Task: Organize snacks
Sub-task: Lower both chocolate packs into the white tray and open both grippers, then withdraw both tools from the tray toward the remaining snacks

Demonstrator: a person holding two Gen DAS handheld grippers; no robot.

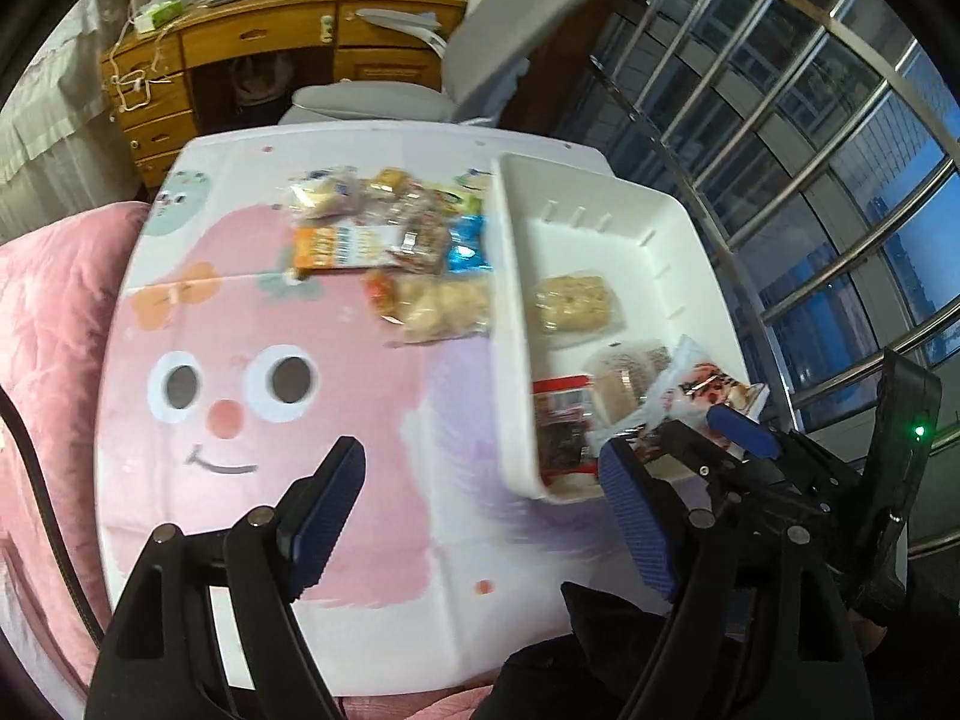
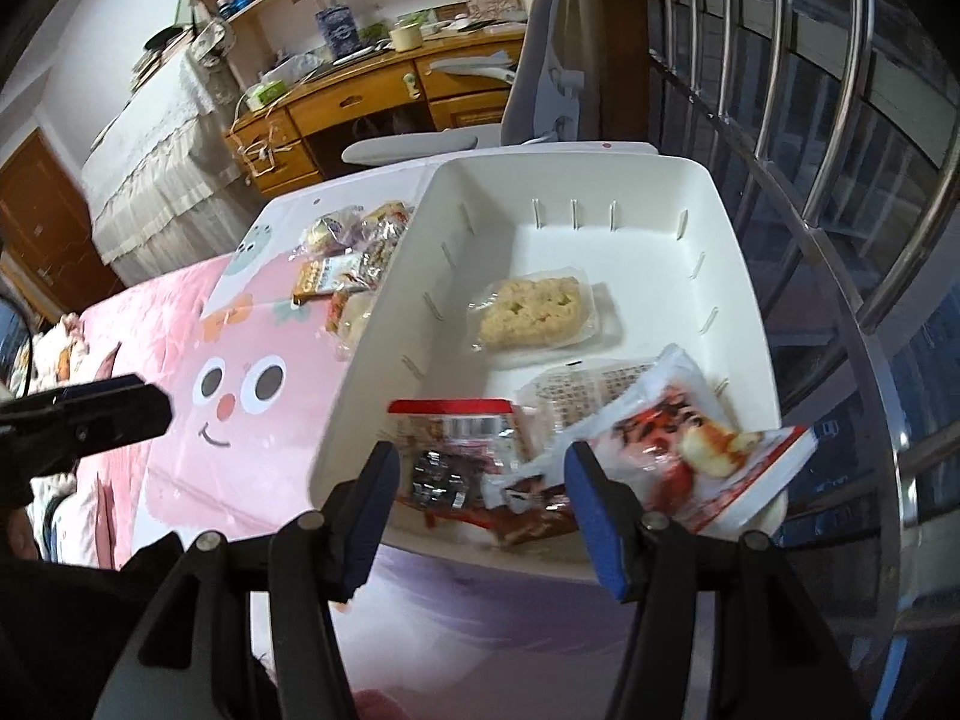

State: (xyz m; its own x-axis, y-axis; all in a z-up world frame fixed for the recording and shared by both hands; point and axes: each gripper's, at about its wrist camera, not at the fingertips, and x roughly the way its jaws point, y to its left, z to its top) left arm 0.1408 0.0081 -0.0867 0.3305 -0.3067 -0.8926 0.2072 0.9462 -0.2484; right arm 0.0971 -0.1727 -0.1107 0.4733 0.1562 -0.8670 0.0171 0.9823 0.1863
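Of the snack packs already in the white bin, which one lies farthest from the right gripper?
The clear-wrapped pale yellow crispy bar, alone mid-bin. The red-topped dark pack, printed clear pack and red-and-white pack crowd the near end by the right gripper.

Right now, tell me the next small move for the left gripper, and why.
Probably swing the left gripper, open and holding nothing, up the table toward the loose snack pile and settle on one packet. The white bin already holds several packets, while the pile lies on the table beside it.
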